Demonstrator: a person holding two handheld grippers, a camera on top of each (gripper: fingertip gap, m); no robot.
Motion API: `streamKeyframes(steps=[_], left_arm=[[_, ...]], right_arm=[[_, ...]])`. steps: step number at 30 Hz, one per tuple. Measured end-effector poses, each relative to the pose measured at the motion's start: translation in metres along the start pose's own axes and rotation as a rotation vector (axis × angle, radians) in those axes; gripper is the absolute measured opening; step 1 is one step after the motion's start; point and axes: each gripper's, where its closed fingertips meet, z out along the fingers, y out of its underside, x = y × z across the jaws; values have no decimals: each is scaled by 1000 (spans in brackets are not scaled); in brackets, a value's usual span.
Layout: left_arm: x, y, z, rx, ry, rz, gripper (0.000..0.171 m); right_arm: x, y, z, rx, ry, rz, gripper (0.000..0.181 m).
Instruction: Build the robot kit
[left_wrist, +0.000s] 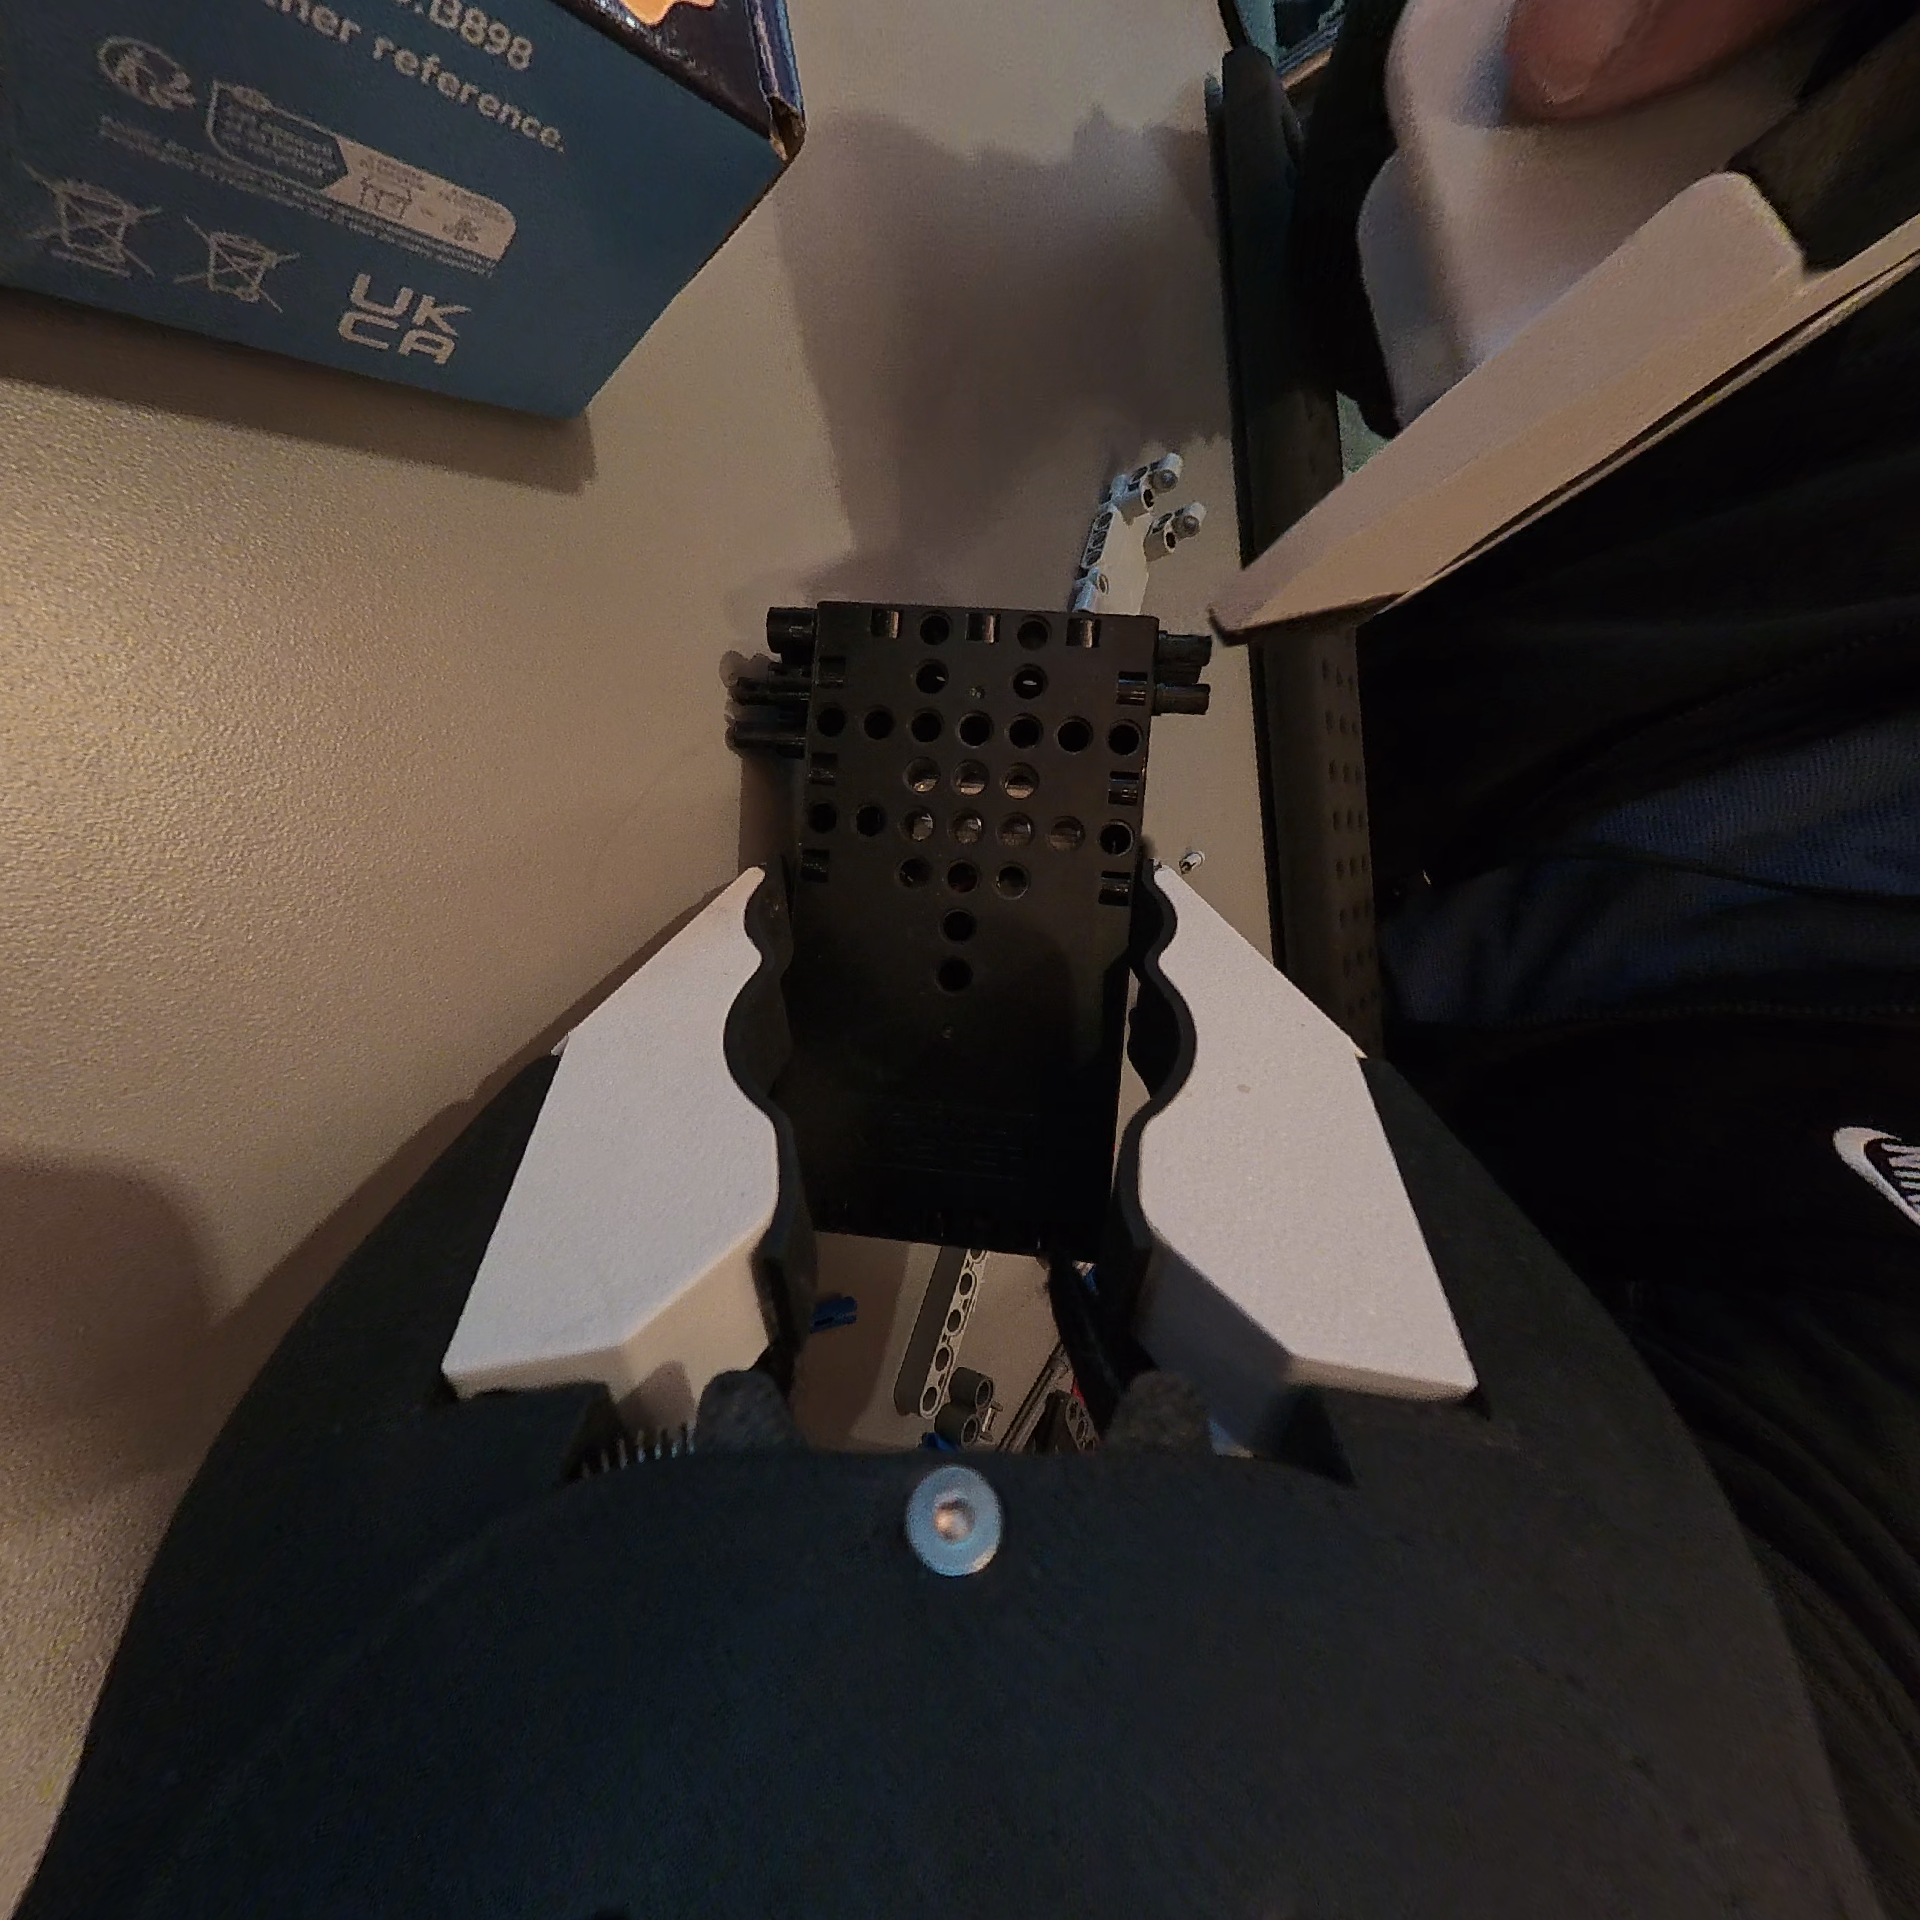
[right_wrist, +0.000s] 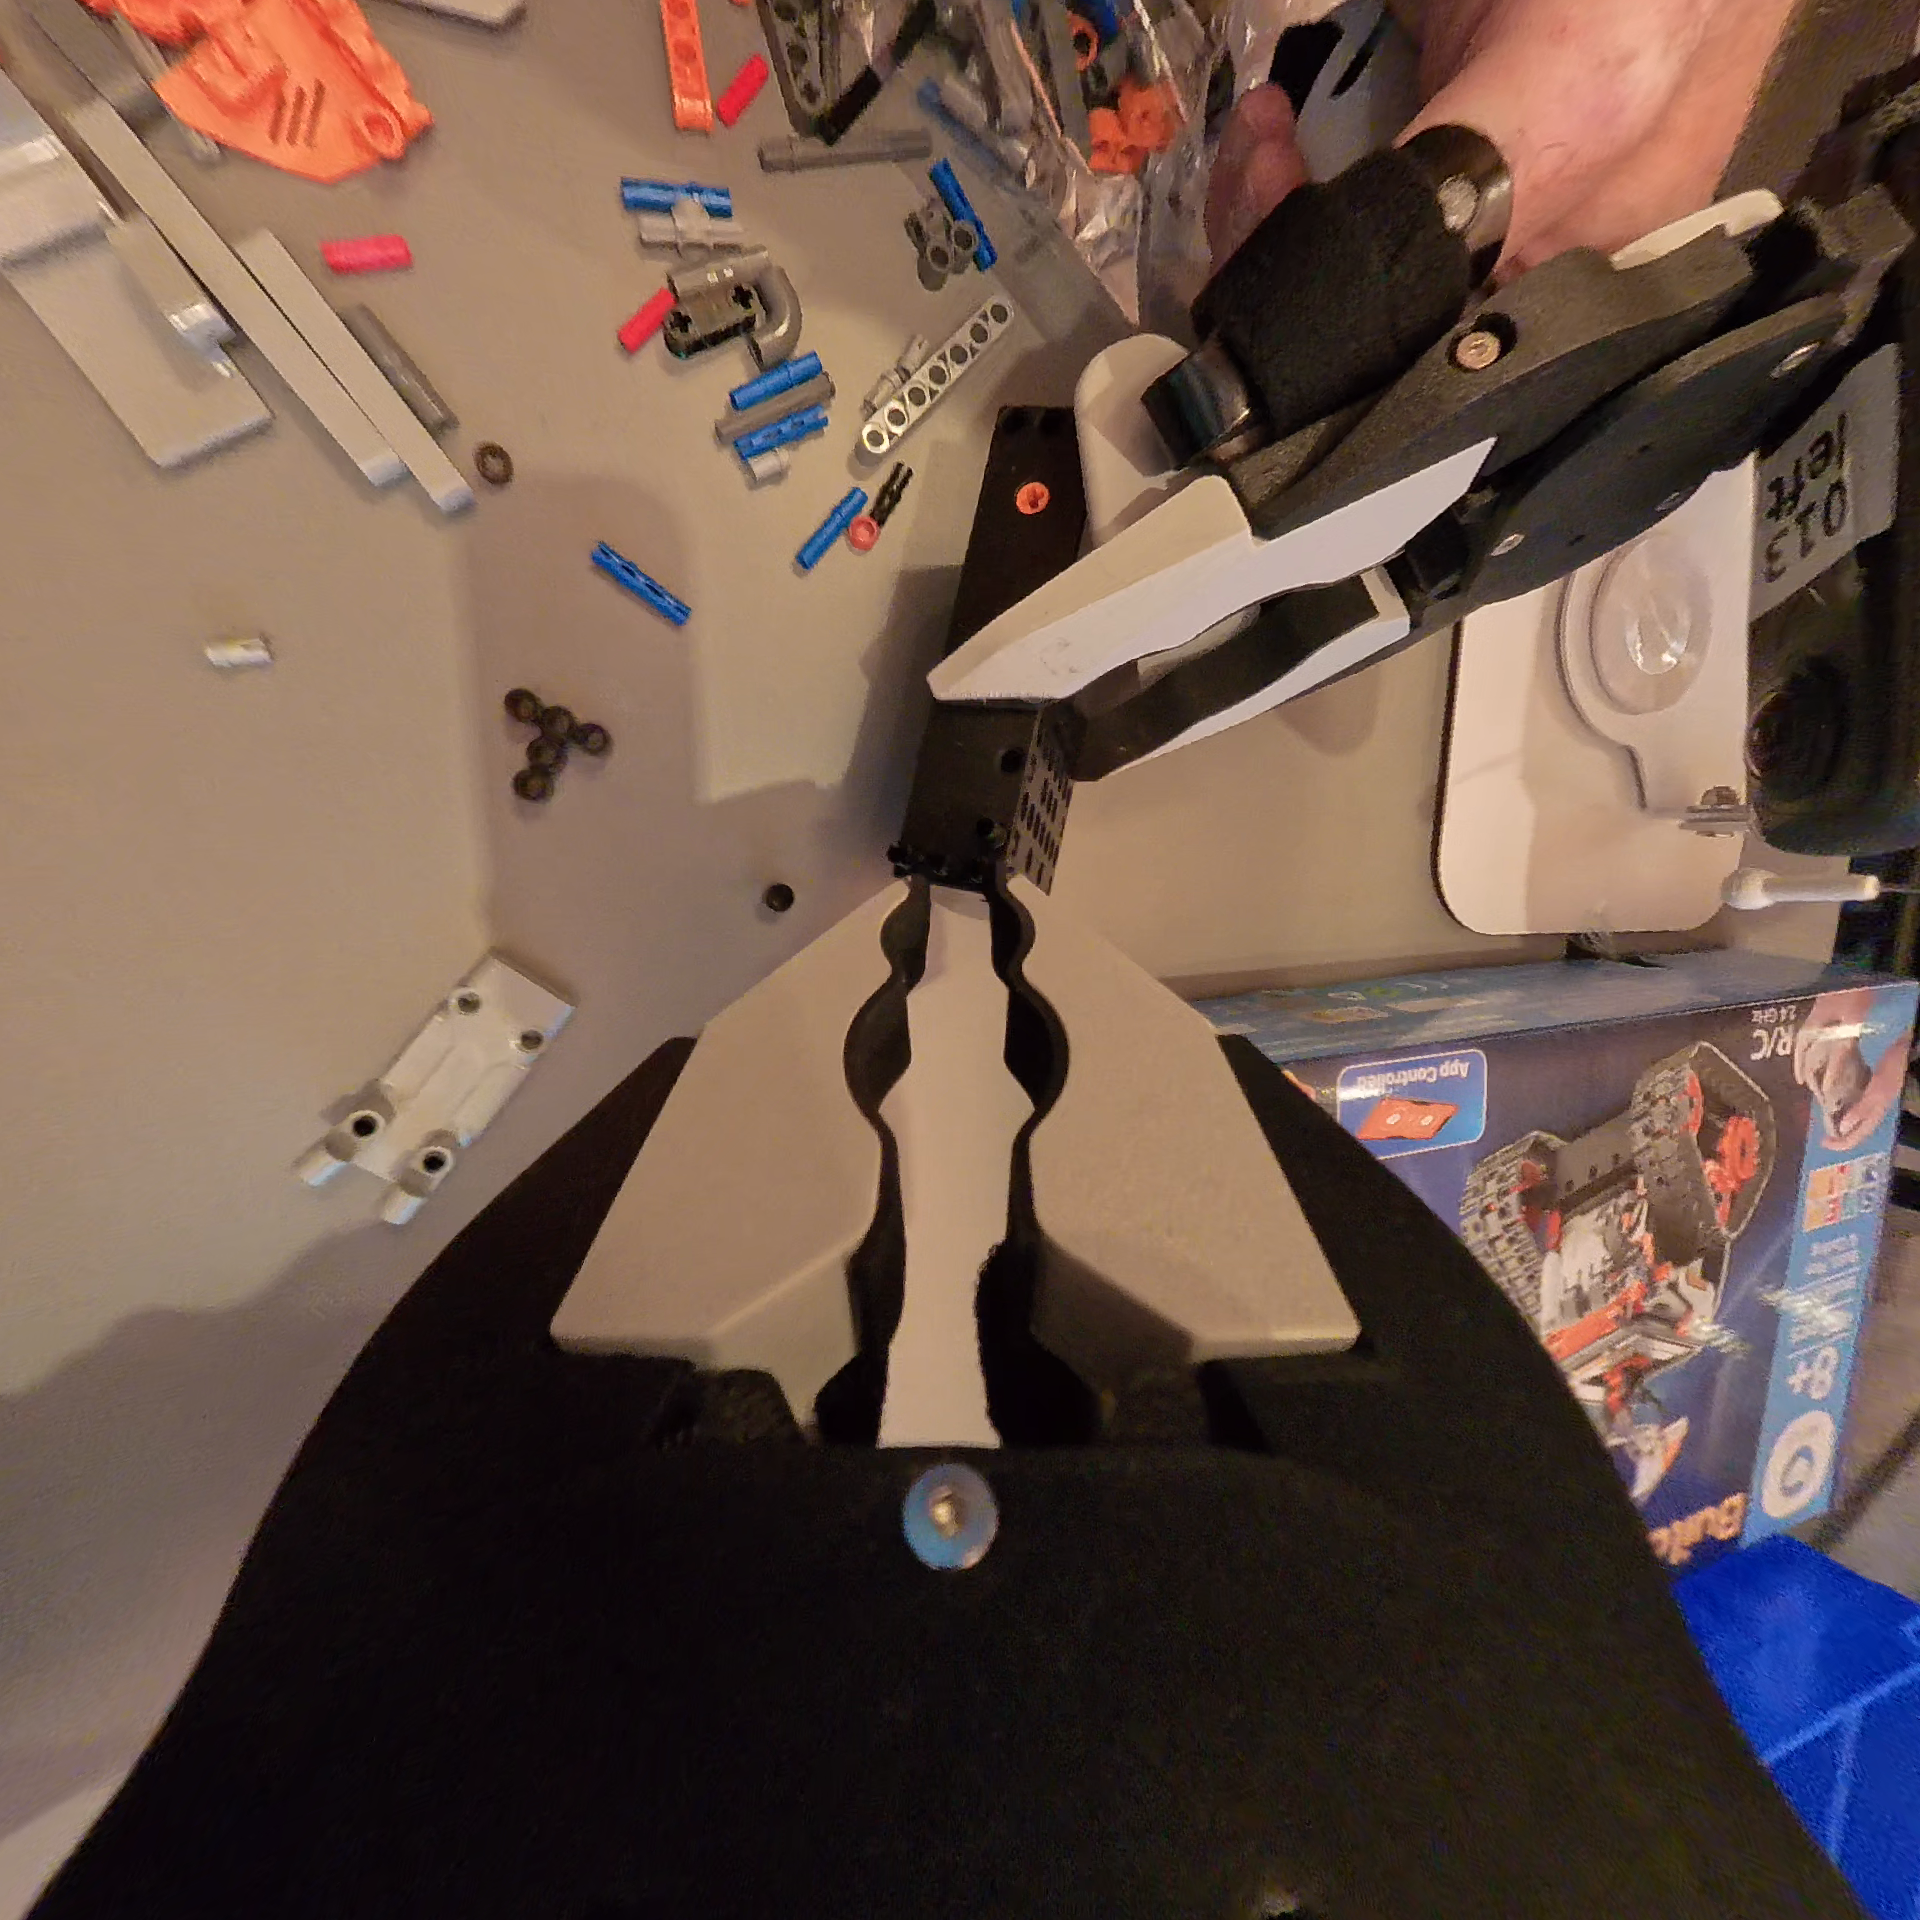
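The left gripper (left_wrist: 961, 883) has its fingers clamped on either side of a black perforated block (left_wrist: 971, 883), a long building-set part full of round holes with short black pins sticking out of its far end. In the right wrist view the same block (right_wrist: 987, 644) stretches from 12 o'clock down toward the centre, with the left gripper (right_wrist: 997, 717) coming in from 2 o'clock and gripping it at mid-length; a hand (right_wrist: 1600, 114) holds that gripper at the upper right. The right gripper (right_wrist: 951, 894) has its fingers drawn narrow, their tips touching a small black pin connector (right_wrist: 935, 864) at the near end of the block; whether they actually pinch it cannot be told. On the beige surface (right_wrist: 312, 727), at 10 to 12 o'clock, lie loose blue pins (right_wrist: 641, 583), red pins (right_wrist: 366, 252), a grey holed beam (right_wrist: 935, 376) and orange panels (right_wrist: 291, 94). A light grey bracket (right_wrist: 436, 1081) sits at 9 o'clock, a black three-armed connector (right_wrist: 551, 740) just above it. A printed blue box (right_wrist: 1621, 1226) stands at 4 o'clock, and a blue carton (left_wrist: 343, 187) fills the upper left of the left wrist view.
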Motion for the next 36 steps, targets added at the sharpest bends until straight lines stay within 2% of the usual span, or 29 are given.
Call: streamKeyframes(steps=[4,6,8,12,16,22,24,27,30,33,36], left_arm=[[0,0,0,-3,5,1,64],[0,0,0,-10,10,-6,64],[0,-1,-1,-13,16,-13,63],[-3,-4,-3,12,4,-16,63],[-8,-8,-14,76,-30,-12,64],[0,-5,-33,107,-194,91,68],[12,-5,-33,108,-227,149,65],[10,9,-23,10,-346,202,56],[-3,18,-16,-63,-482,242,34],[-8,19,-16,-48,-526,244,26],[-9,20,-18,-20,-527,250,25]], right_arm=[[1,0,-4,42,8,77,22],[3,1,1,48,10,91,33],[3,1,9,44,5,93,35],[7,9,31,-7,42,58,28],[16,9,29,64,40,137,26],[20,10,20,217,-124,375,24],[23,11,19,261,-170,463,25],[23,13,18,291,-210,512,25],[22,12,18,291,-214,510,25],[22,13,17,280,-204,510,30],[24,15,15,283,-191,514,34]])
